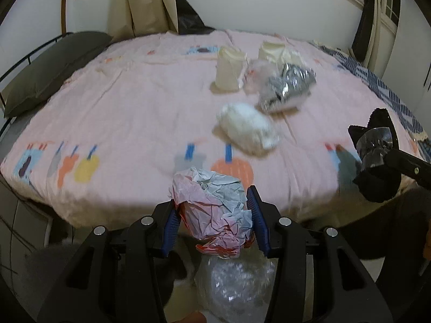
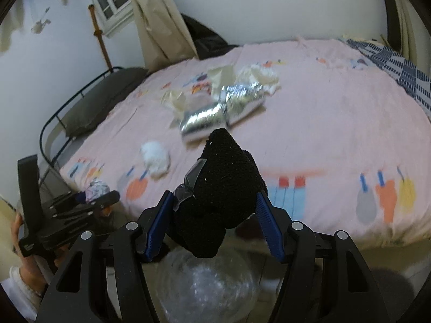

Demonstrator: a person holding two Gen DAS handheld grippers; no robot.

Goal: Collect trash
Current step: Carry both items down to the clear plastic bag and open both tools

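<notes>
My left gripper (image 1: 212,210) is shut on a crumpled pink, white and red paper ball (image 1: 215,204), held off the near edge of the bed. My right gripper (image 2: 215,207) is shut on a black fuzzy bundle with clear tape (image 2: 223,196), also off the bed's near edge; it shows in the left wrist view (image 1: 377,161) at the right. Below both grippers is a clear plastic bag (image 1: 234,285) (image 2: 204,285). On the pink bedspread (image 1: 121,113) lie a white wad (image 1: 246,129), a silver foil wrapper (image 1: 288,86) and cream packets (image 1: 229,67).
A dark grey pillow (image 1: 51,67) lies at the bed's left against a black metal frame (image 2: 51,123). A blue patterned blanket (image 2: 398,72) lies at the far right. Beige curtain (image 1: 145,2) and a dark bag (image 2: 207,37) stand behind the bed. The left gripper (image 2: 80,204) shows at the right wrist view's left.
</notes>
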